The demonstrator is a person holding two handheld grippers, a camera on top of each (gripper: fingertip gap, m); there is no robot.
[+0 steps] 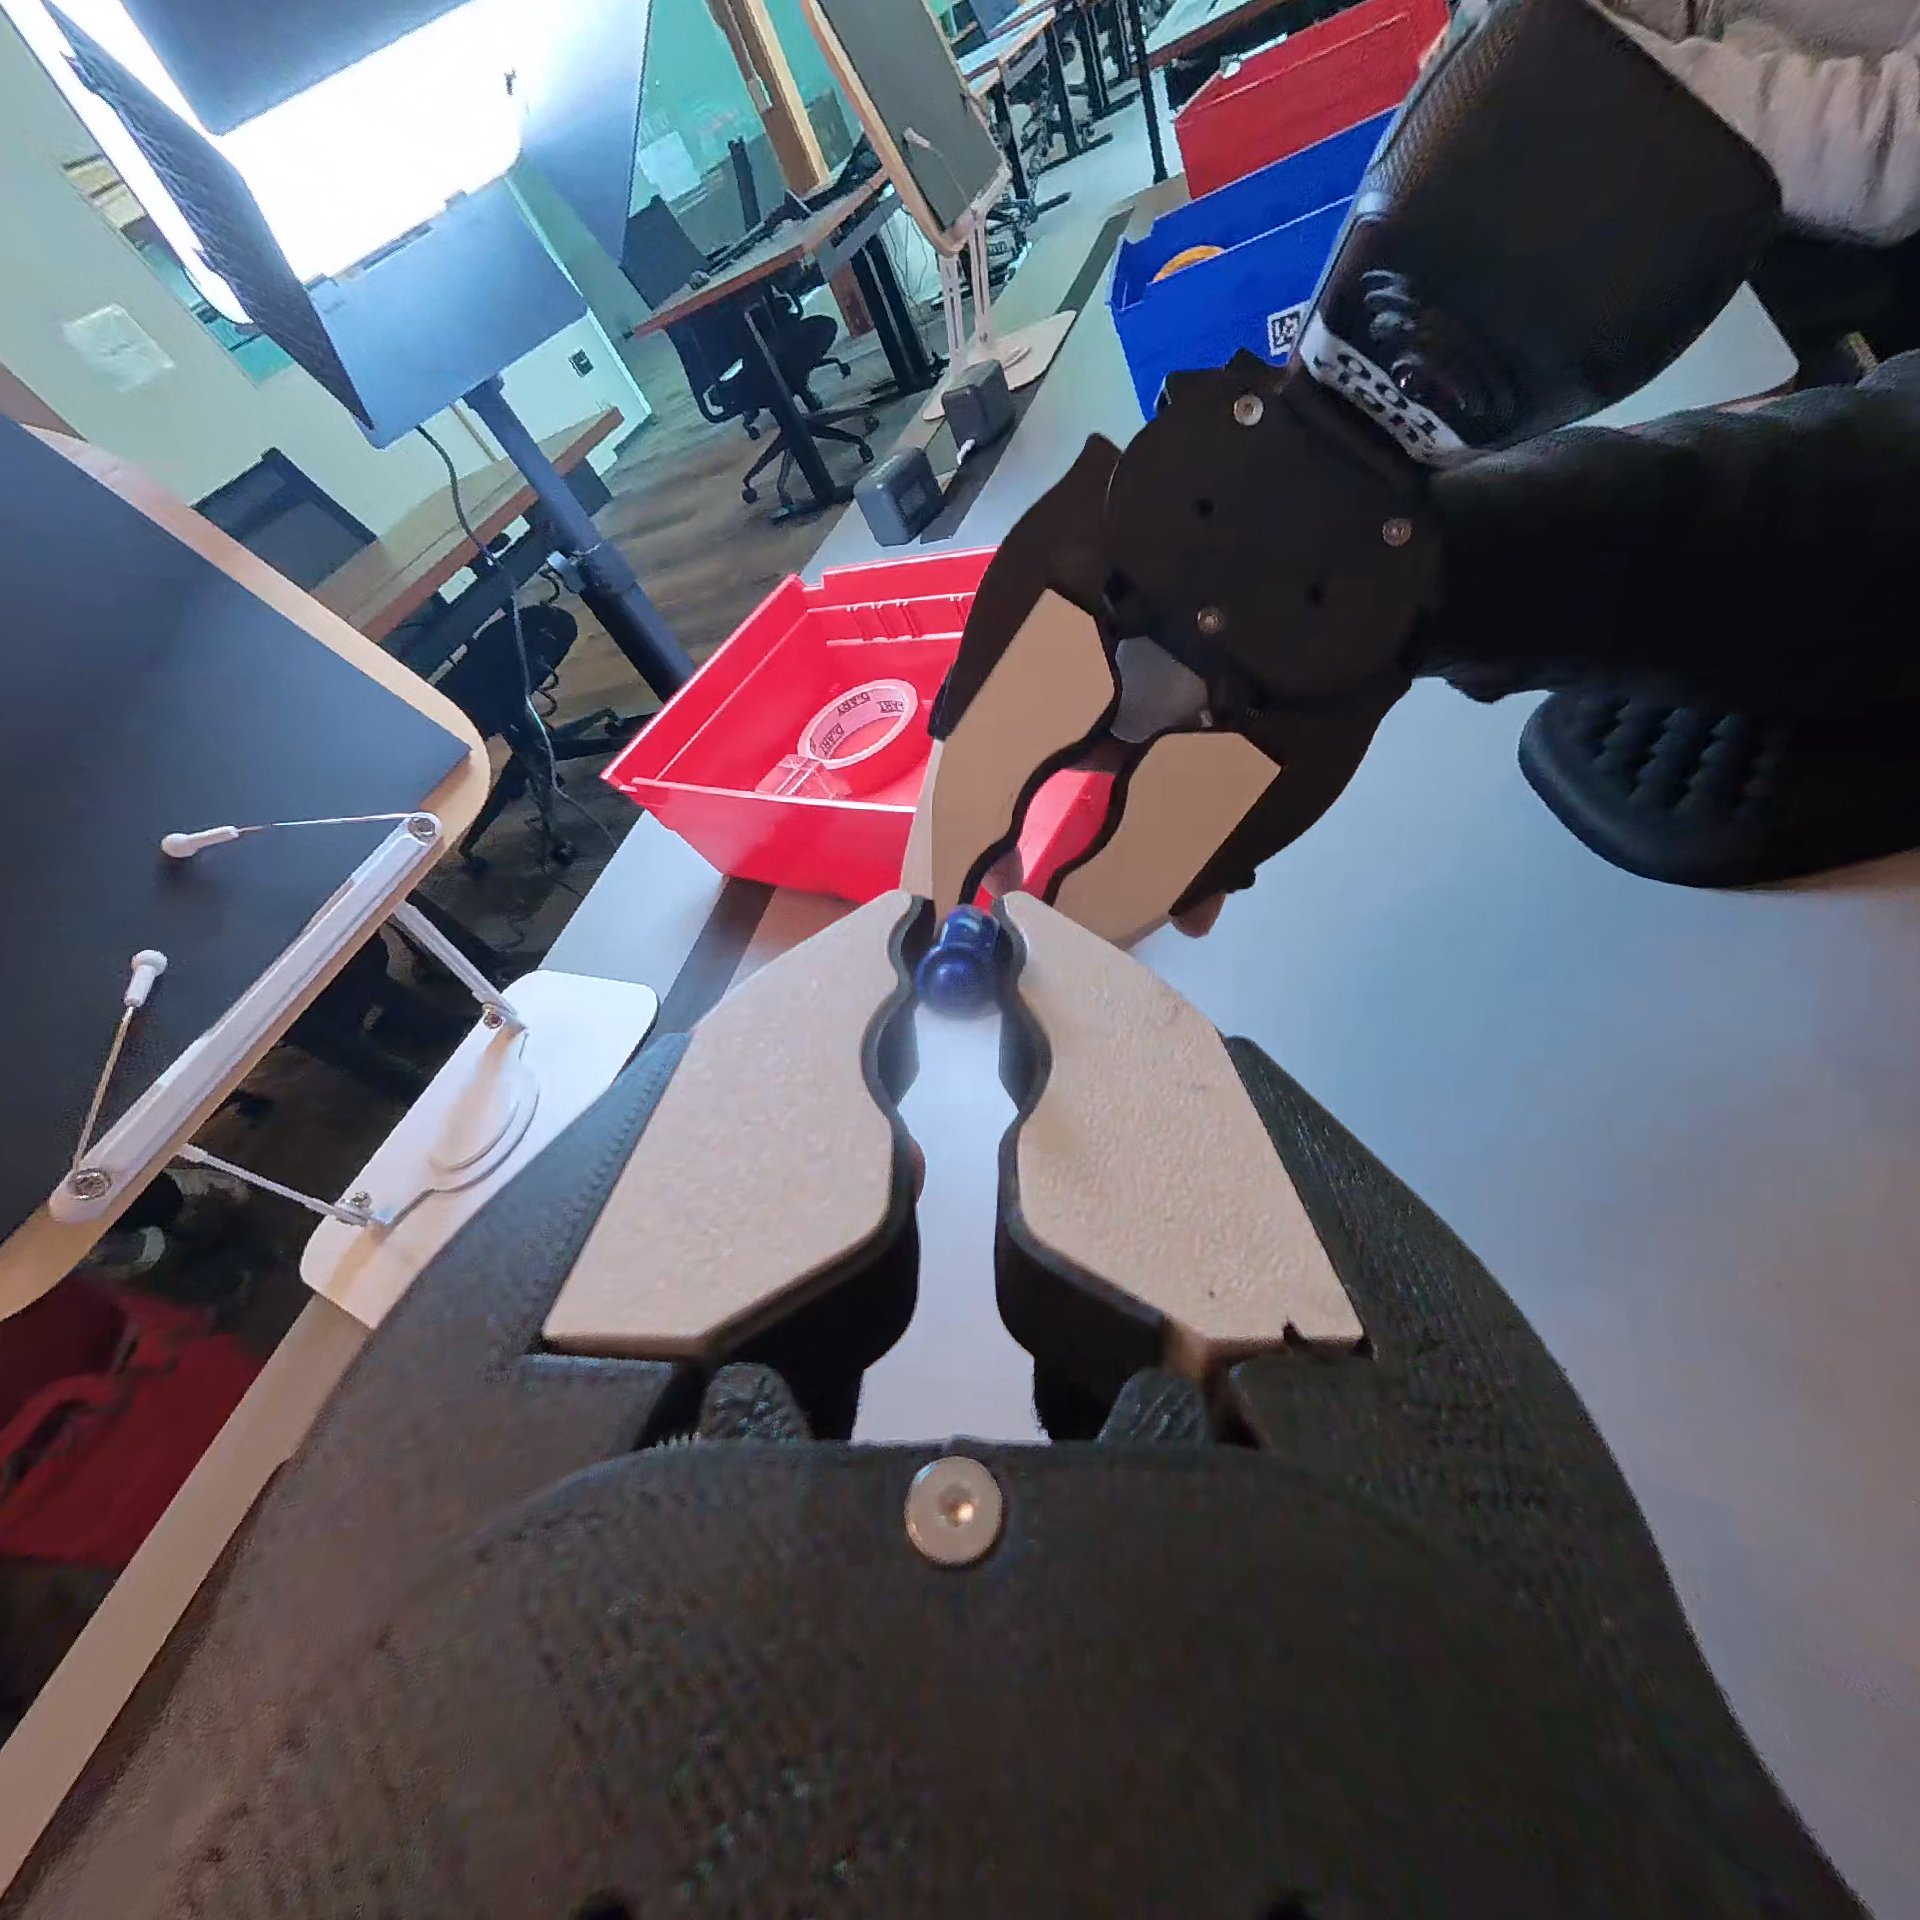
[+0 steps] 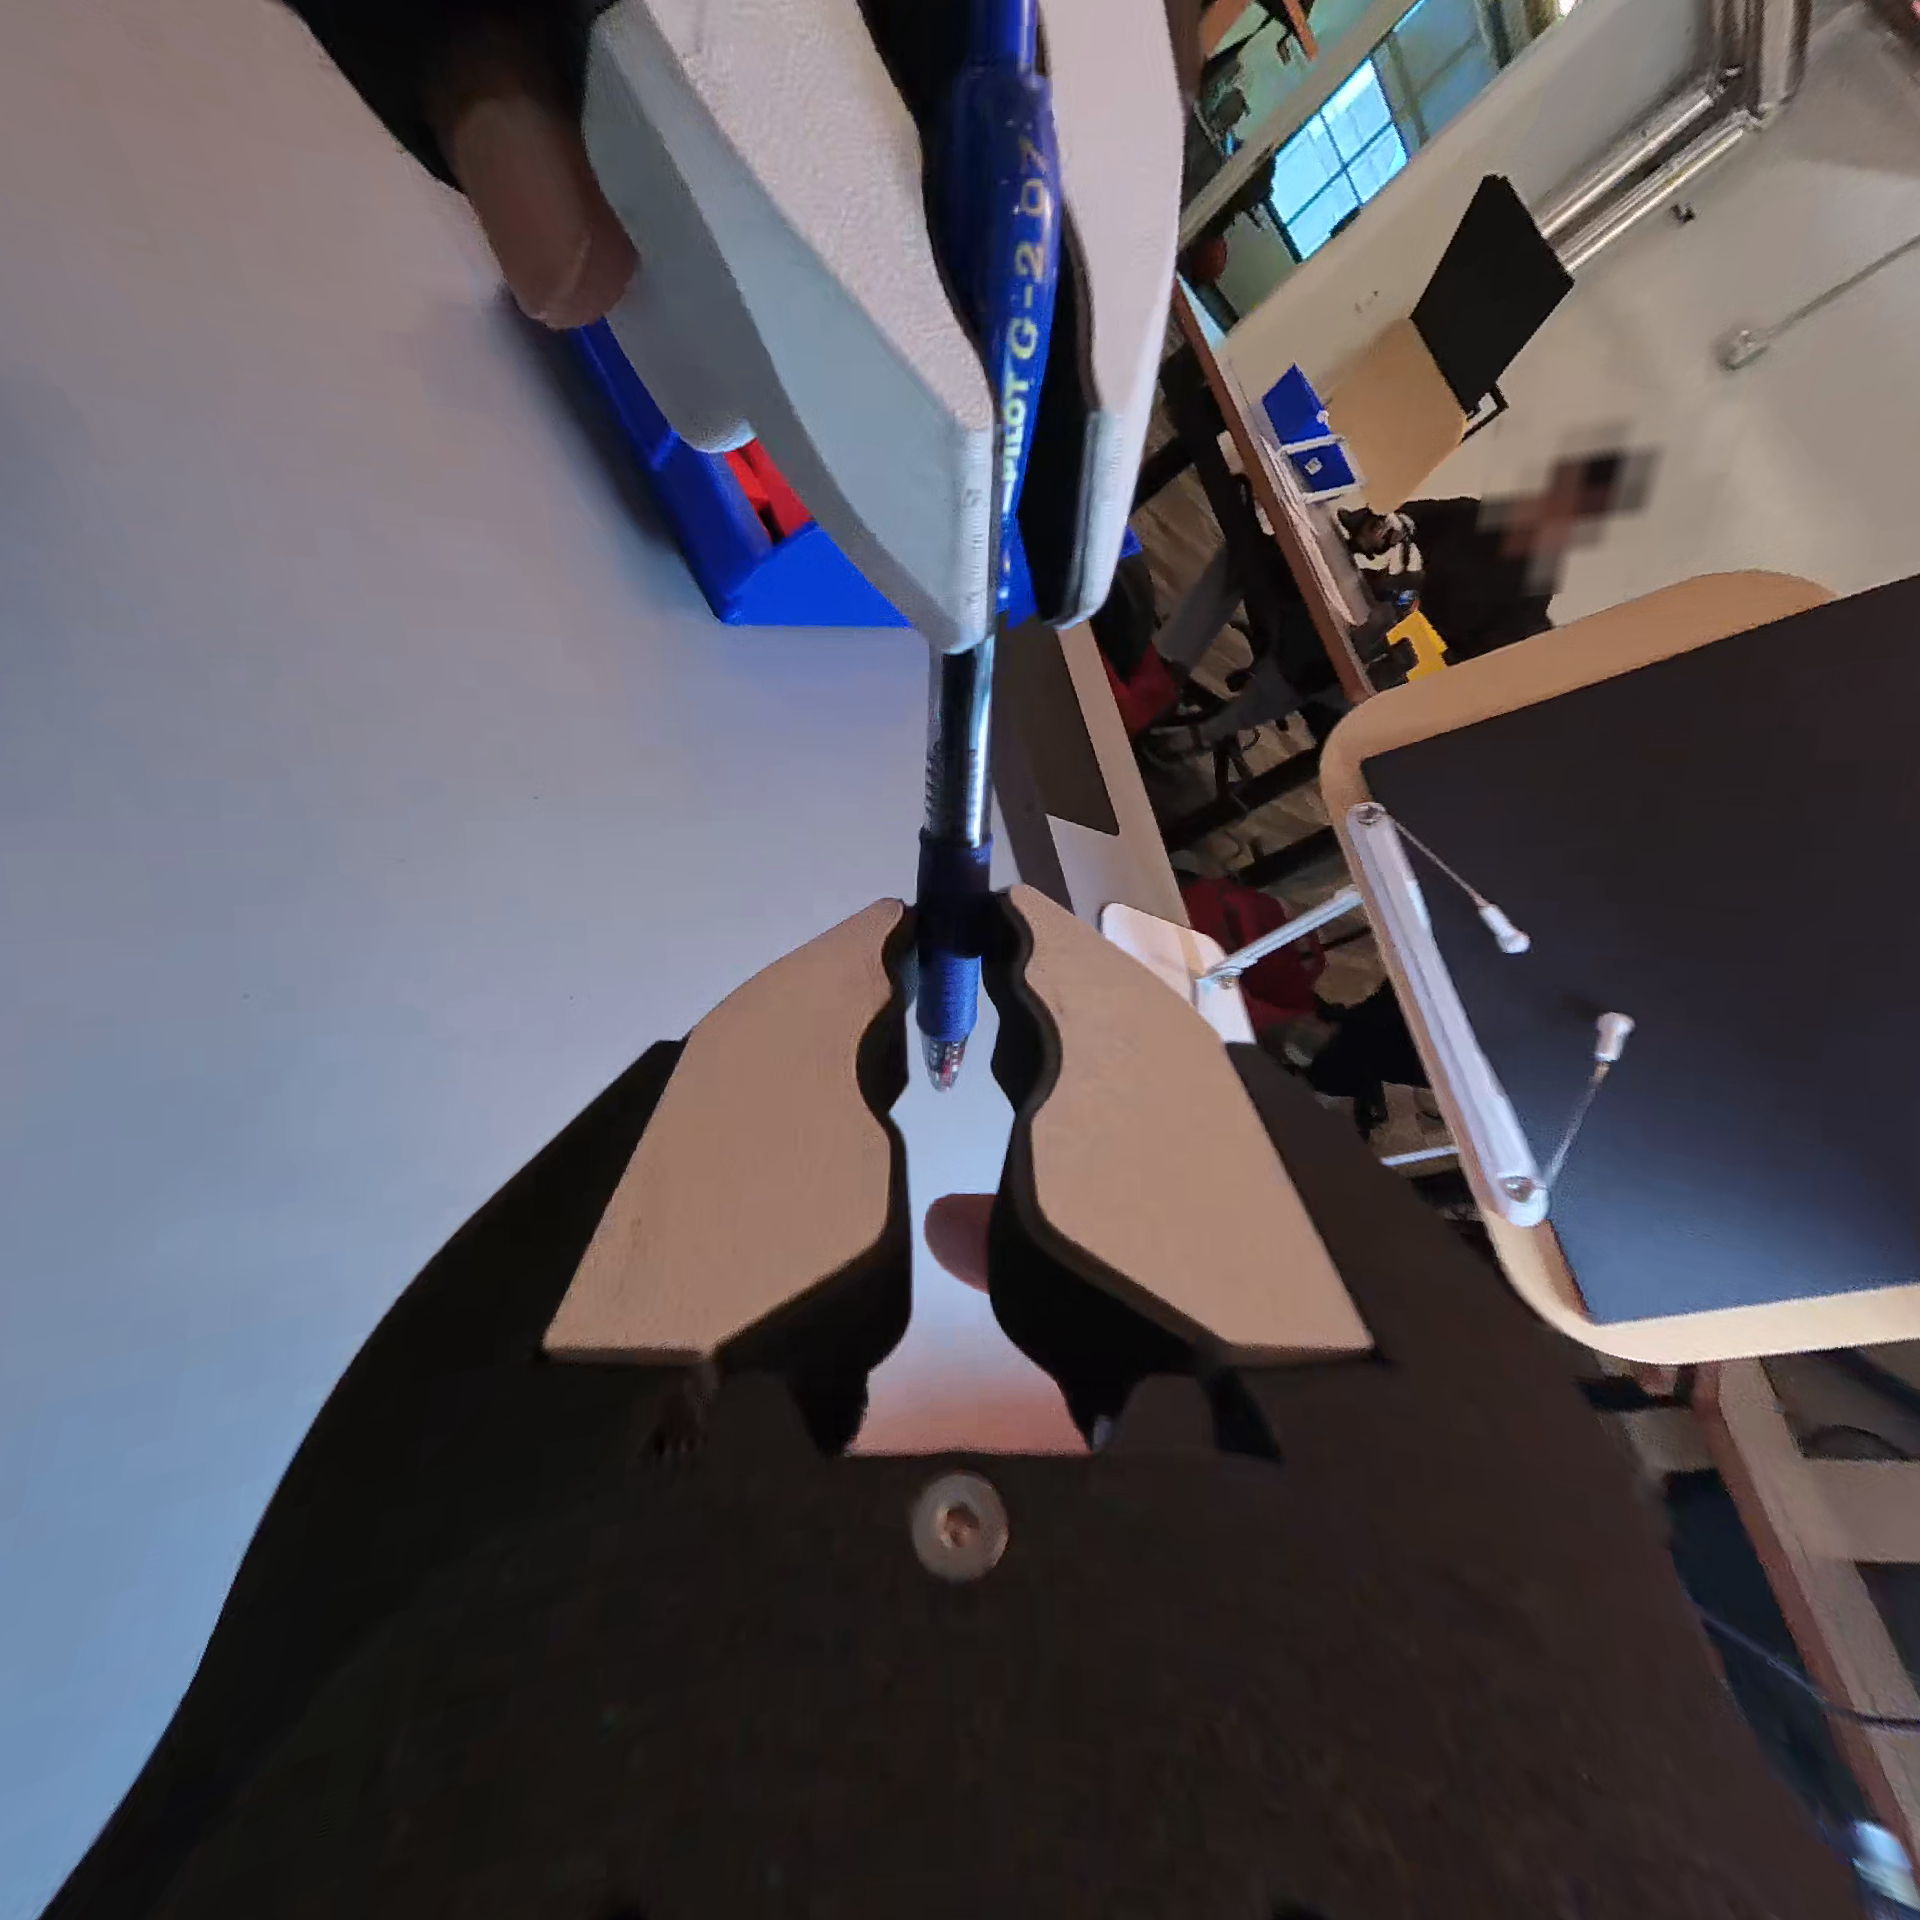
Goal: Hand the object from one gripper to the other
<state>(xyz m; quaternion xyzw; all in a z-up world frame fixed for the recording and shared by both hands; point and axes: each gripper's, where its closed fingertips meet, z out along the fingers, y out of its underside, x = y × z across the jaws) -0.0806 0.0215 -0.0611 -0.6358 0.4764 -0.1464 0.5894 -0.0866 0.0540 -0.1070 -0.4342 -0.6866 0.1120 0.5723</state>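
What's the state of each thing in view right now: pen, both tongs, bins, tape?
Blue pen: held off the table, gripped at both ends.
Left tongs: shut on the pen's clicker end.
Right tongs: shut on the pen's grip end.
Red bin: on the table, holding the tape roll, lying flat.
Blue bin: on the table, contents mostly hidden.

Yellow brand lettering on the blue pen (image 2: 1023,312); printed lettering on the tape roll (image 1: 860,722).

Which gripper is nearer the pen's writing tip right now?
Right. The right gripper brackets the pen at its grip section beside the tip; the left gripper clamps the barrel farther up, toward the clicker end.
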